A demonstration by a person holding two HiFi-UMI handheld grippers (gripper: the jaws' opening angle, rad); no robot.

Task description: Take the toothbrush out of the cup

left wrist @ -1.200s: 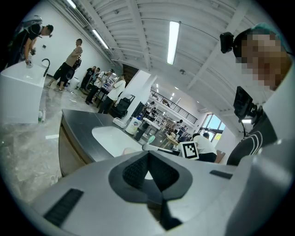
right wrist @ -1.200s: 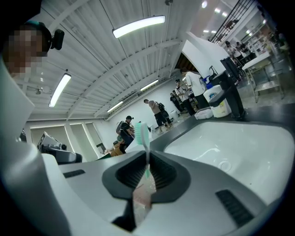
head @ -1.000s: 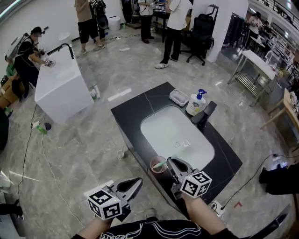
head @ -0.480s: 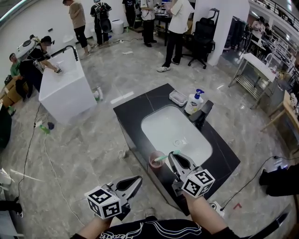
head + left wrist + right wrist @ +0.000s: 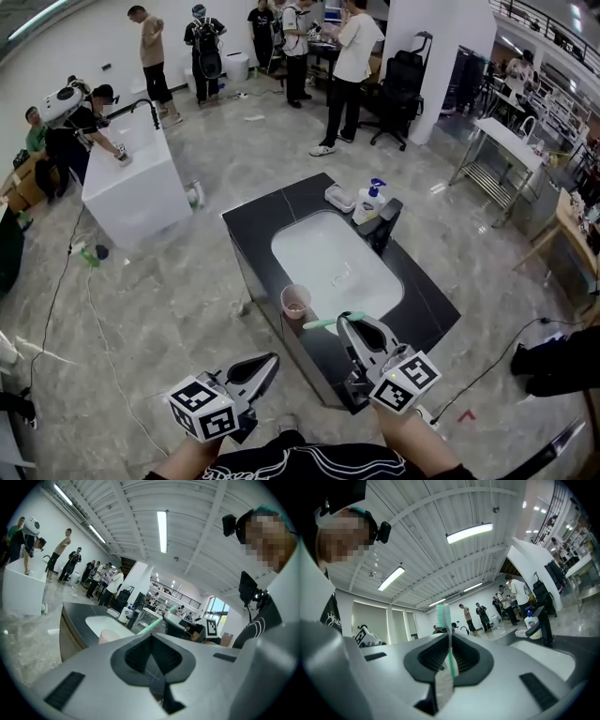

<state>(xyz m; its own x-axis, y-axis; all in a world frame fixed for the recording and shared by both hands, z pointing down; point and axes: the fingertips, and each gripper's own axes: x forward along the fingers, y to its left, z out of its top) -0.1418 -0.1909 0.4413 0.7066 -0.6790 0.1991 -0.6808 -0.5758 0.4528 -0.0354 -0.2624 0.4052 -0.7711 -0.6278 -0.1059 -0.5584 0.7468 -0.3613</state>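
Jaws of the right gripper [image 5: 349, 324]: pinched narrow on the handle of the green toothbrush [image 5: 327, 322], bristle end sticking out past the tips. Jaws of the left gripper [image 5: 266, 362]: pressed together, nothing between.

Toothbrush clear of the pink cup [image 5: 295, 301], lying about level just beside it and, as far as the head view shows, not touching it. Cup upright at the front edge of the black surface [image 5: 281, 202], next to the white basin [image 5: 328, 267].

Judged: lifting-out done; at most a spot to put the brush down left to find, though not named by the task.

Right hand reaching forward over the near edge of the surface, gripper roughly level. Left hand held low and off to the side, over the floor, pointing towards the surface.
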